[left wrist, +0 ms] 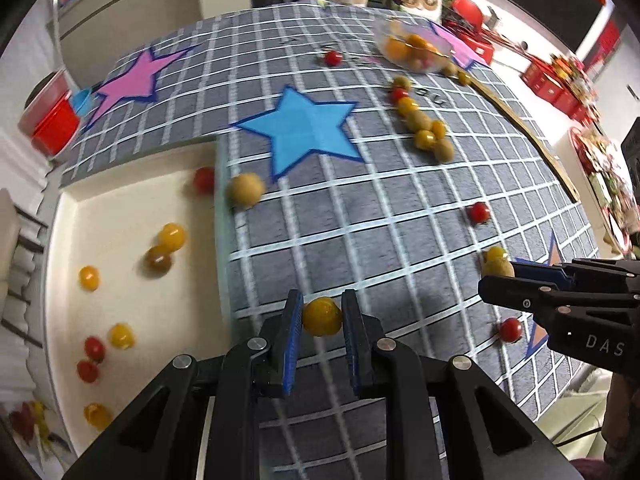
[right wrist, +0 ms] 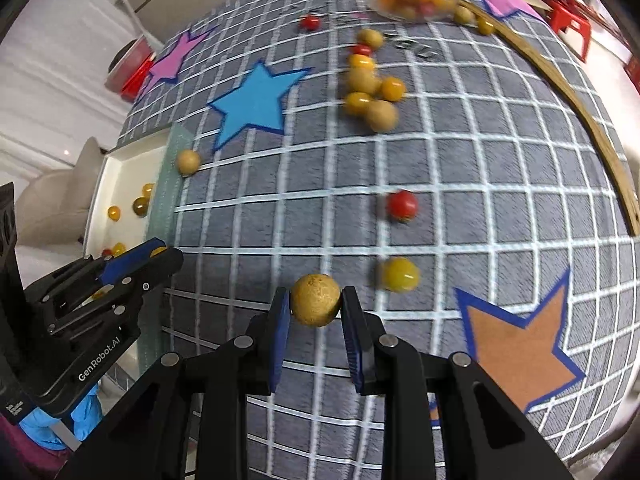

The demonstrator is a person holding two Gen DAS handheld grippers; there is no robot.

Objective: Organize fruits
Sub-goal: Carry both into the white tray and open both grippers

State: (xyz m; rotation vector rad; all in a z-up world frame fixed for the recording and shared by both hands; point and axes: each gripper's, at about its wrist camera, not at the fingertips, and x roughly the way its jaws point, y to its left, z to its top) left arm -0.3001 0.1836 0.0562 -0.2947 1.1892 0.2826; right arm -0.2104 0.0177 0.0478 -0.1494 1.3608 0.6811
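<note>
Currently, my stock on this bench, item by item.

Left claw (left wrist: 322, 316): closed on a yellow tomato (left wrist: 322, 316), pads pressing both its sides, carried clear of the mat (left wrist: 360, 208). I judge it is bound for the white tray (left wrist: 132, 308) at the mat's left edge, just beside it.

Right claw (right wrist: 316, 306): clamped on a tan fruit (right wrist: 316, 306), round and rough-skinned, likewise lifted off the cloth. Its destination I cannot tell; probably a different place from the tomatoes, since sorting is the aim.

Tray contents: several yellow tomatoes, a few red ones (left wrist: 95, 349), one darker olive-brown one (left wrist: 158, 259). No tan fruit shows inside, which suggests the tray is for tomatoes only.

Bowl (left wrist: 416, 50): clear, at the far edge of the mat, holding mixed orange and yellow fruit; blurred, so I count nothing.

Loose stock on the mat: a cluster (left wrist: 426, 128) of yellow and tan pieces near the bowl; a tan fruit (left wrist: 245, 189) touching the tray's rim; single red tomatoes well apart; a yellow tomato (right wrist: 400, 275) just beside my right claw.

Status, as I judge it: sorting is partly done, much fruit still scattered. Both claws are loaded, so both must unload before the next pick. Round fruit rolls; I should set each down low.
</note>
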